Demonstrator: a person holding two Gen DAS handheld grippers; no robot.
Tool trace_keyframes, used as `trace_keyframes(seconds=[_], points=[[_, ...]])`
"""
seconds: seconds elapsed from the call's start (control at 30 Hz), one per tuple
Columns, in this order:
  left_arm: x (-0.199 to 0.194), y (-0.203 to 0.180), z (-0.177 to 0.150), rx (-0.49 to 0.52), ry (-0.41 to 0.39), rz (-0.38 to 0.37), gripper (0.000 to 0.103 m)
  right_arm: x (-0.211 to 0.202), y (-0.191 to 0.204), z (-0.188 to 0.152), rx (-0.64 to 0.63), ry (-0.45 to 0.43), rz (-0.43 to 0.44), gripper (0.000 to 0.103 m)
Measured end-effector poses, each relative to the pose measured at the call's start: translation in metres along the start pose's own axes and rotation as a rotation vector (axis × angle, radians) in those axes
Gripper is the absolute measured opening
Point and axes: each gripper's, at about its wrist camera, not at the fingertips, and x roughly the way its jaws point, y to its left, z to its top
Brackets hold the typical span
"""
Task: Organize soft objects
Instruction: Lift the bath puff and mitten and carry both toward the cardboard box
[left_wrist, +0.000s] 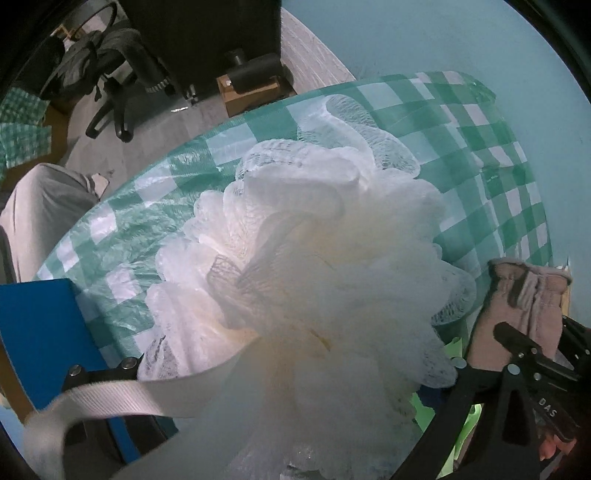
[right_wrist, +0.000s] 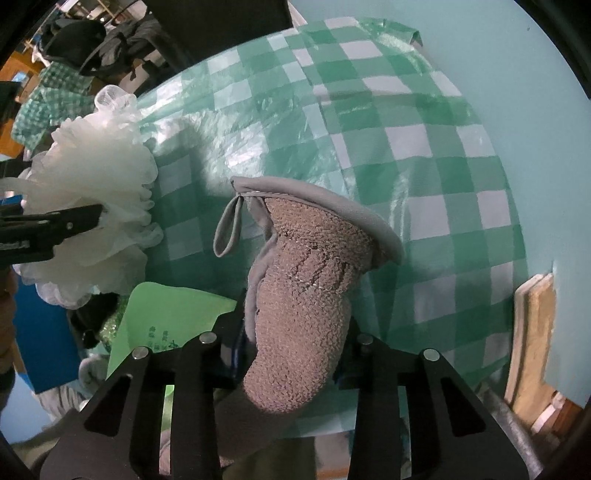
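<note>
A white mesh bath loofah (left_wrist: 314, 240) fills the left wrist view, its white ribbon loop (left_wrist: 110, 398) trailing toward the lens. It sits between the wide-open fingers of my left gripper (left_wrist: 295, 369); whether they touch it I cannot tell. In the right wrist view the loofah (right_wrist: 92, 192) is at the left with one left finger (right_wrist: 74, 218) against it. My right gripper (right_wrist: 295, 336) is shut on a brown terry mitt (right_wrist: 306, 288) with a grey cuff and hanging loop, standing up from the green checked cloth (right_wrist: 406, 147). The mitt (left_wrist: 517, 306) also shows at the left wrist view's right edge.
A blue box (left_wrist: 40, 332) stands at the table's left edge. A green paper sheet (right_wrist: 173, 314) lies beside the mitt. A wooden board (right_wrist: 532, 332) is at the right. Off the table are an office chair (left_wrist: 114, 92) and a person's grey trouser leg (left_wrist: 44, 206).
</note>
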Motion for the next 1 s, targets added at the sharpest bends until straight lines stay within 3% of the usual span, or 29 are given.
trace_keyframes(seconds=[0.4, 1.0], points=[[-0.017, 0.011, -0.015, -0.019, -0.079, -0.037, 0.057, -0.028, -0.003, -0.008, -0.047, -0.066, -0.015, 0.030], [-0.065, 0.023, -0.042, -0.025, -0.232, -0.024, 0.052, -0.051, 0.033, 0.019, -0.136, -0.156, -0.050, 0.028]])
